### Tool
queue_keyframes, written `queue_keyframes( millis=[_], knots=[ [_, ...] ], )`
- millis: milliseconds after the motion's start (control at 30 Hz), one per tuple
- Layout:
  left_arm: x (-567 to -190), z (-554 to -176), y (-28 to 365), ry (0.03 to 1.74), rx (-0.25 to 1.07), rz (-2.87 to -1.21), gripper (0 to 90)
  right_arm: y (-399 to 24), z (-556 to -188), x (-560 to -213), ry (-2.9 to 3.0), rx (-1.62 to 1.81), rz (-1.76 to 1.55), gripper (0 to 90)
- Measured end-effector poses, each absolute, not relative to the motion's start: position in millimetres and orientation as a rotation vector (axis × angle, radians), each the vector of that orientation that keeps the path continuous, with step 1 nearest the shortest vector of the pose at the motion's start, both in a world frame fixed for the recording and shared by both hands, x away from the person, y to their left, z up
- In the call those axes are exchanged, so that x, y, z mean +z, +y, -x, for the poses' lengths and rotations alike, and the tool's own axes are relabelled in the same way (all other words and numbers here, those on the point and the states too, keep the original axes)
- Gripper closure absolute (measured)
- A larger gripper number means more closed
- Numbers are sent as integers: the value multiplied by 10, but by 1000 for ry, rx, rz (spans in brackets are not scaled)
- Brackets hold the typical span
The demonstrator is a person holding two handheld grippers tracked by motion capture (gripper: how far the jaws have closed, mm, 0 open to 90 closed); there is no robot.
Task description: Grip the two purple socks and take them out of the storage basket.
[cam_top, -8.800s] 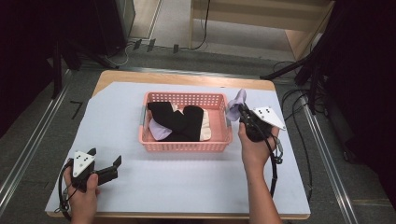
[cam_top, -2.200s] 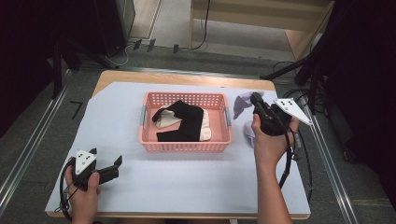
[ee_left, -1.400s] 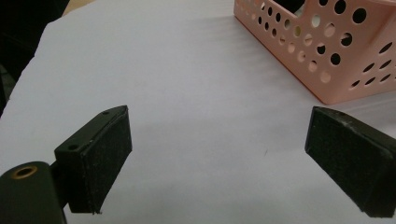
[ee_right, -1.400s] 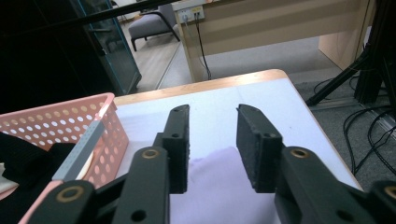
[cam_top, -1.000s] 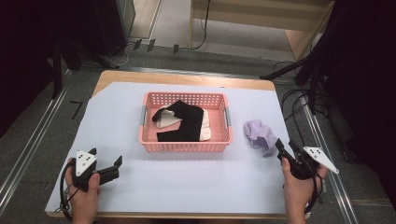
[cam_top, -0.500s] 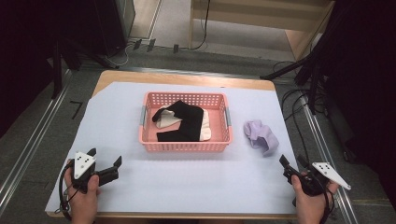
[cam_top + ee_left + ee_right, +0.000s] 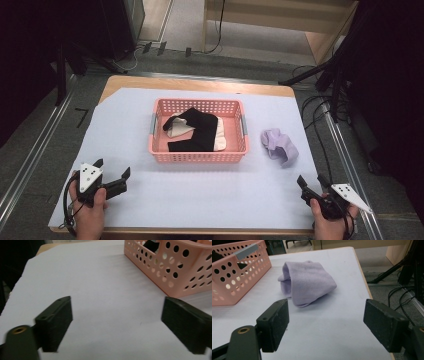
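Crumpled lilac cloth (image 7: 280, 145) now released onto bench beside pink perforated plastic basket (image 7: 198, 152); right hand-held gripper (image 7: 313, 186) withdrawn, jaws just spread, empty.

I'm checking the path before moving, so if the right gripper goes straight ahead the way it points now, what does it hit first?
Most likely the lilac cloth. The right gripper has open, empty jaws aimed over bare white table cover toward the cloth lying beside the pink basket; the exact depth is hard to judge.
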State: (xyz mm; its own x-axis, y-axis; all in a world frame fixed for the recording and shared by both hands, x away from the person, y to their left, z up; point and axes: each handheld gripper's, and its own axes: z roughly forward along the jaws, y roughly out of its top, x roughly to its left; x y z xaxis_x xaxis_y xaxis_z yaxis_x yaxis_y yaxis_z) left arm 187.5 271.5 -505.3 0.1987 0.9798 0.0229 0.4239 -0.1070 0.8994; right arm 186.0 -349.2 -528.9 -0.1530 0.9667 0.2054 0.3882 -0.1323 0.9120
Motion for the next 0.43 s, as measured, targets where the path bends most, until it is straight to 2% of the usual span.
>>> queue_keyframes(
  millis=[100,433],
  knots=[
    [-5054,-1877,2713,1341,867,-1670,140,-3494,-1872,-5293,1538,1244,-1582,245],
    [-5049,-1875,2725,1348,863,-1672,139,-3500,-1865,-5298,1521,1253,-1591,245]
  ],
)
